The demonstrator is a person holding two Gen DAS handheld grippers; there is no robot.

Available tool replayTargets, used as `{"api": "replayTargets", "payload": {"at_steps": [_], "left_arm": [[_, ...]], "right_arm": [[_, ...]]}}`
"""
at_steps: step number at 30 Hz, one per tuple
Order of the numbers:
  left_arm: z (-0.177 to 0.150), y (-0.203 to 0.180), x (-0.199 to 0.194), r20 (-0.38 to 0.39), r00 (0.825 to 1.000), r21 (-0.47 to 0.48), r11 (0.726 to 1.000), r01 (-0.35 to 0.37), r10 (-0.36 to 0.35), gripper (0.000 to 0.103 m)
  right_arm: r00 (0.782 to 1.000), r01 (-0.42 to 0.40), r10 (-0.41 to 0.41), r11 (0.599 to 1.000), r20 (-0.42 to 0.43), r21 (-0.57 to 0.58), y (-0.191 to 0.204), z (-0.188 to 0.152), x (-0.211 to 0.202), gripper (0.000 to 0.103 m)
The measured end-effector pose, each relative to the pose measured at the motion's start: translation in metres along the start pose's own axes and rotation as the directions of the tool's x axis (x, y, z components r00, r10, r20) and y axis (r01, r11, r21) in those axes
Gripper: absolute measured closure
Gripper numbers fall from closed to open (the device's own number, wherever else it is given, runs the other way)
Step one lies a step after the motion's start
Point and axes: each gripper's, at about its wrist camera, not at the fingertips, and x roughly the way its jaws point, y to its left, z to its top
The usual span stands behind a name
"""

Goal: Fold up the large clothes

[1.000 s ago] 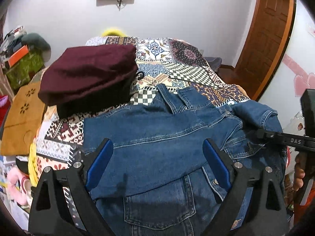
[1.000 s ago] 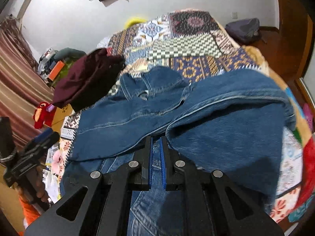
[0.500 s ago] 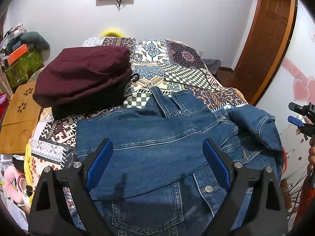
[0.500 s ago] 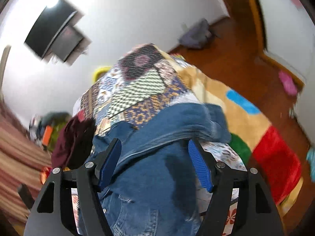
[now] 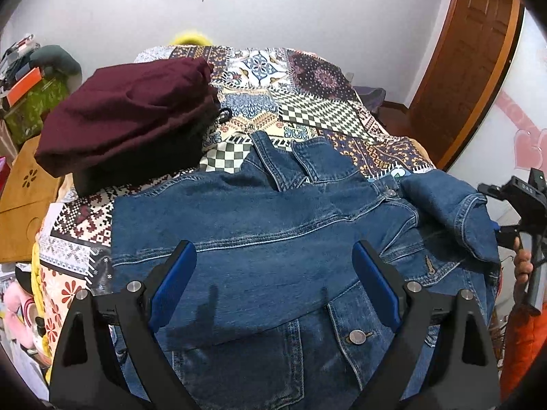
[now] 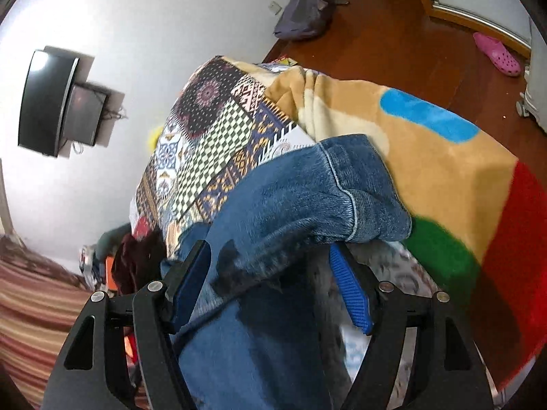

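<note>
**Both grippers open over denim jacket on bed**

Left gripper (image 5: 273,276): jaws spread wide, blue pads clear of the cloth, nothing held. It hangs above the denim jacket (image 5: 259,239), pointing down at its middle. Right gripper (image 6: 270,283): jaws also apart and gripping nothing. Jacket fabric lies in the gap between the pads, the left pad close against the denim, the right pad partly tucked under the sleeve cuff (image 6: 362,205); pads do not press on it. Seen from the left wrist, the right gripper sits at the far right edge of the bed, a person's hand (image 5: 523,266) around its handle.

Jacket: lies front-up on the patchwork bedspread (image 5: 307,102), collar (image 5: 294,160) toward the wall, one sleeve folded across the chest, the other sleeve bunched at the right edge with its cuff draped over the side. Metal button (image 5: 357,336) and chest pocket visible near the left gripper.

Around: folded maroon garment (image 5: 126,116) stacked on a dark one, upper left of the bed, just beside the jacket's shoulder, apart from it. Multicolour fleece blanket (image 6: 444,171) hangs off the bed's right side. Wooden floor with a grey bag (image 6: 304,13) and a pink clog (image 6: 499,54). Wall-mounted screen (image 6: 48,102), brown door (image 5: 468,65).
</note>
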Motion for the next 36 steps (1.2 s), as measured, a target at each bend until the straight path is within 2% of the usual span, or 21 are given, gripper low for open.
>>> {"api": "replayTargets", "payload": {"at_steps": [2, 4, 7, 8, 11, 16, 20, 22, 26, 29, 33, 36], "left_arm": [[0.0, -0.001, 0.005, -0.009, 1.0, 0.002, 1.0, -0.006, 0.006, 0.01], [0.001, -0.001, 0.01, -0.016, 1.0, 0.006, 1.0, -0.015, 0.015, 0.01], [0.002, -0.001, 0.014, -0.018, 1.0, 0.004, 1.0, -0.019, 0.019, 0.01], [0.002, -0.001, 0.015, -0.02, 1.0, 0.001, 1.0, -0.016, 0.016, 0.01], [0.001, 0.001, 0.015, -0.019, 1.0, -0.006, 1.0, -0.014, 0.013, 0.01], [-0.001, 0.008, 0.008, 0.0, 1.0, -0.008, 1.0, -0.018, 0.018, 0.01], [-0.005, 0.017, -0.004, 0.026, 1.0, -0.022, 1.0, -0.01, 0.01, 0.01], [-0.006, 0.024, -0.012, 0.043, 0.999, -0.031, 1.0, -0.005, 0.007, 0.01], [-0.012, 0.042, -0.032, 0.087, 0.996, -0.057, 0.998, -0.004, 0.009, 0.01], [-0.017, 0.059, -0.046, 0.114, 0.993, -0.093, 0.996, -0.003, 0.014, 0.01], [-0.027, 0.084, -0.064, 0.141, 0.99, -0.132, 0.991, -0.008, 0.027, 0.01], [-0.036, 0.1, -0.075, 0.151, 0.987, -0.156, 0.987, -0.028, 0.052, 0.01]], "right_arm": [[1.0, 0.013, -0.013, 1.0, 0.014, -0.001, 0.001, 0.005, 0.003, 0.035], [0.998, 0.036, -0.036, 0.999, 0.042, -0.016, 0.002, 0.007, 0.004, 0.04], [0.996, 0.068, -0.065, 0.997, 0.064, -0.046, 0.006, 0.01, 0.007, 0.071], [0.996, 0.069, -0.065, 0.996, 0.064, -0.057, 0.008, 0.011, 0.007, 0.079], [0.989, 0.108, -0.095, 0.987, 0.116, -0.118, 0.021, 0.008, -0.003, 0.085], [0.977, 0.117, -0.065, 0.959, 0.201, -0.258, 0.064, -0.006, -0.029, 0.089], [0.965, 0.126, -0.019, 0.91, 0.263, -0.395, 0.117, -0.022, -0.044, 0.091], [0.962, 0.121, 0.015, 0.873, 0.274, -0.473, 0.147, -0.036, -0.049, 0.091], [0.978, 0.065, 0.069, 0.8, 0.198, -0.596, 0.195, -0.069, -0.037, 0.091], [0.99, 0.041, 0.062, 0.73, 0.126, -0.682, 0.226, -0.102, -0.009, 0.092], [0.999, -0.024, -0.006, 0.642, -0.036, -0.767, 0.248, -0.157, 0.048, 0.091], [0.982, -0.067, -0.101, 0.595, -0.157, -0.801, 0.24, -0.197, 0.091, 0.091]]}}
